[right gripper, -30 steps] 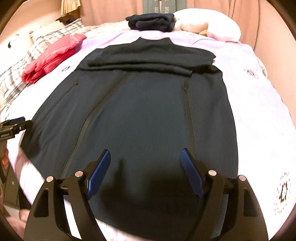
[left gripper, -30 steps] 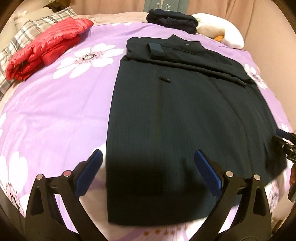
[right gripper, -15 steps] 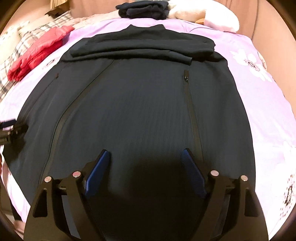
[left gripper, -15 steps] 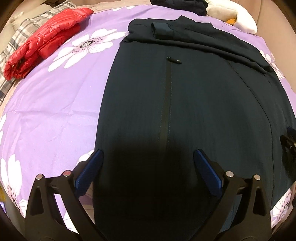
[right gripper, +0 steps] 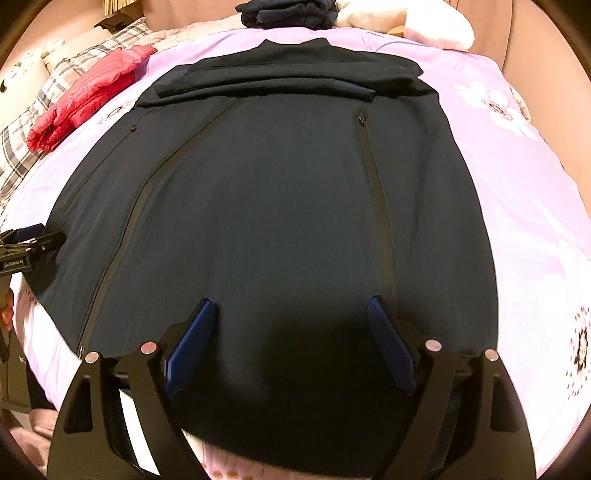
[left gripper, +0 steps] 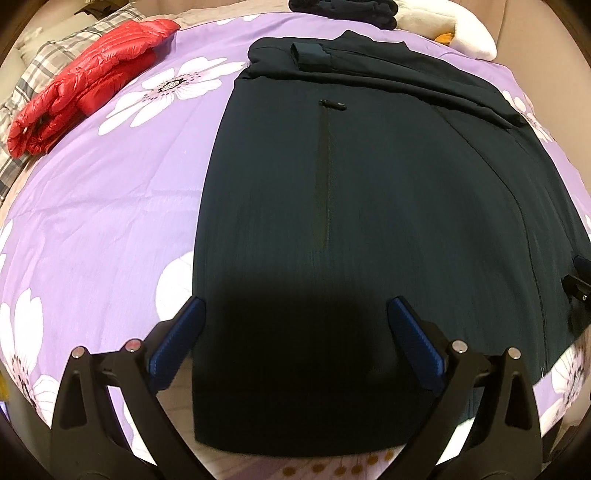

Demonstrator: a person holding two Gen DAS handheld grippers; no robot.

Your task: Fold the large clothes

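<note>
Jacket flat on the bed, both grippers wide above its hem

Your dark jacket [left gripper: 388,192] lies spread face up on the purple flowered bedspread [left gripper: 110,192], its hem towards you and its collar at the far side. Both sleeves are folded across the chest in a band just below the collar. From the right wrist view the centre zipper [right gripper: 122,236] runs at a slant from the folded sleeves down to the hem, and a pocket zipper [right gripper: 376,199] runs straight down the panel beside it.

Your left gripper [left gripper: 295,332] hangs over the hem's left corner with its jaws spread wide and nothing clamped; the left blue pad [left gripper: 177,339] sits over the jacket's side edge, the other over the cloth. Your right gripper [right gripper: 291,336] hangs over the hem further right, likewise spread wide, with only flat fabric beneath the gap. Deep shadow covers the cloth under both tools, so you cannot tell whether the pads touch it.

Off to the left, a red puffer jacket [left gripper: 85,81] lies folded partly on a plaid pillow [left gripper: 40,70]. At the far edge, a pile of folded dark clothes [right gripper: 288,14] rests next to a white pillow [right gripper: 417,26].
</note>
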